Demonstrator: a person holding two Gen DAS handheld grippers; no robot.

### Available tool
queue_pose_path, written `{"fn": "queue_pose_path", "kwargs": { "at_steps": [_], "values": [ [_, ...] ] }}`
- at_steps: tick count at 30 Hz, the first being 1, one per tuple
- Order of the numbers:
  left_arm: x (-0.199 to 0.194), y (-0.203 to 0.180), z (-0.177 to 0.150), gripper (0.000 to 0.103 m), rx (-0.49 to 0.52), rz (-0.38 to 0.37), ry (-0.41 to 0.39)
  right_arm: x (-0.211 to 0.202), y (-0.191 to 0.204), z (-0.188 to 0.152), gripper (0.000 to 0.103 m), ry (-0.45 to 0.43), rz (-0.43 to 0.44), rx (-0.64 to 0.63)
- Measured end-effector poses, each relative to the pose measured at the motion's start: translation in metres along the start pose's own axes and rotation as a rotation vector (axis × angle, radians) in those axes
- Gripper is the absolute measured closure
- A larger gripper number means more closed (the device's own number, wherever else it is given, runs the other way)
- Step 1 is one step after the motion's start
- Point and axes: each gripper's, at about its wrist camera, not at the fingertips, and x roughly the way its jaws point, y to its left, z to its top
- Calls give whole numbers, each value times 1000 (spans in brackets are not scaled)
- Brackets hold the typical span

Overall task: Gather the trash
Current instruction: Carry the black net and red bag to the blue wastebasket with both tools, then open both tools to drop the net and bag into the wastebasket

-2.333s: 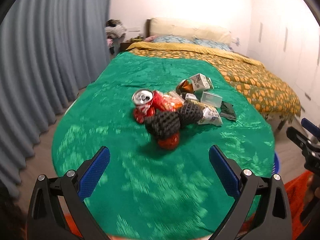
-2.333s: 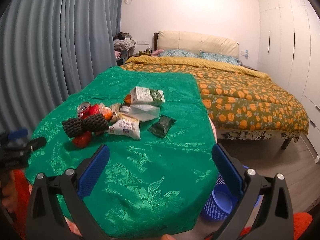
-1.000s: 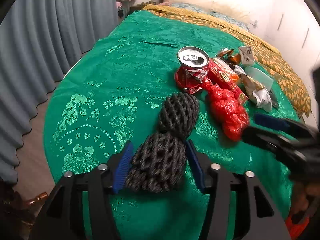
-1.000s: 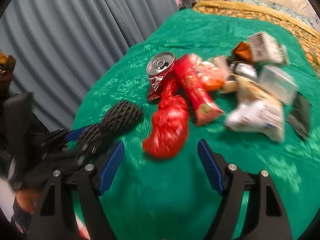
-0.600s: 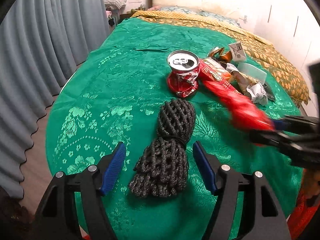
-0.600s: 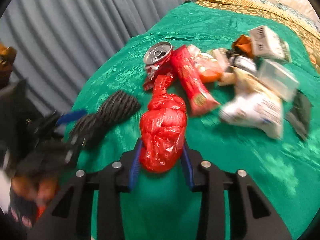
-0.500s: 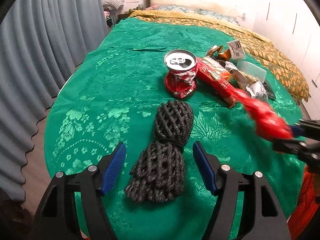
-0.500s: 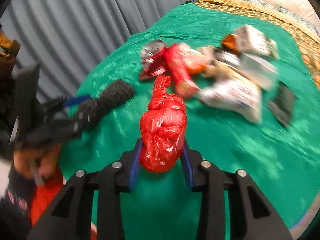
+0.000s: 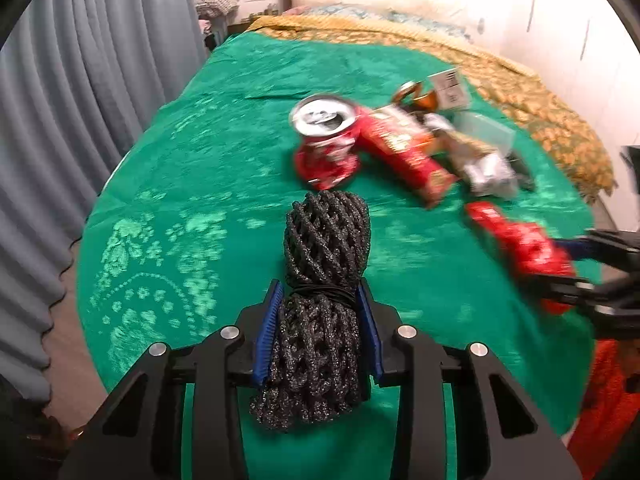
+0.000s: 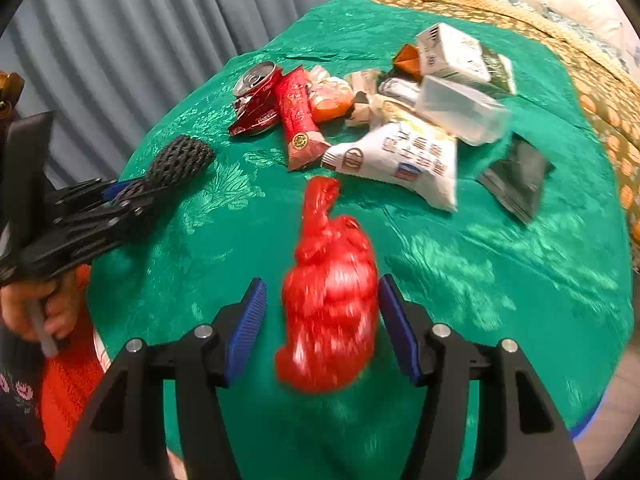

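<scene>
The left gripper [image 9: 320, 292], black-framed with blue ribbed pads, points steeply down. Its jaws have just been closing, and both pads now press on the sides of a black foam mesh bundle [image 9: 324, 240]. In the right wrist view, the person's left hand [image 10: 40, 308] is wrapped around the gripper's handle, with a red sleeve [image 10: 68, 380] below it.

The right gripper [image 10: 322, 284], of the same build, also tilts steeply down. Its jaws have just been opening and stand apart, with a crumpled red plastic bag [image 10: 332, 300] between them. There is a gap between the bag and each pad.
</scene>
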Motion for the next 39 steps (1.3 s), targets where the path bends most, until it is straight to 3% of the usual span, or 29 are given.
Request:
{"fn": "queue_pose_path", "kwargs": {
  "at_steps": [5, 8, 13, 19, 26, 34, 35, 36, 38, 39],
  "values": [
    [-11, -26, 5, 68, -31, -103, -2, -33, -27, -3, 62, -85, 20, 73],
    [-8, -58, 13, 68, -21, -180, 21, -69, -68, -14, 62, -143, 0, 144],
    [1, -144, 42, 68, 41, -337, 52, -126, -169, -47, 62, -209, -167, 294],
    [16, -266, 77, 67, 161, -444, 72, -164, -270, -95, 62, -215, -334, 436],
    [68, -394, 87, 66, 233, -516, 161, -159, -351, -147, 62, -198, -374, 596],
    [137, -477, 65, 64, 243, -519, 253, -154, -394, -181, 61, -198, -327, 698],
    [142, -482, 64, 62, 243, -520, 254, -153, -397, -183, 59, -203, -321, 705],
    [147, -487, 61, 52, 246, -517, 253, -152, -400, -183, 57, -206, -312, 712],
    [160, -494, 58, 31, 257, -500, 252, -147, -408, -183, 40, -205, -271, 743],
    [161, -494, 58, 30, 257, -490, 246, -149, -409, -183, 40, -212, -266, 747]
  ]
}}
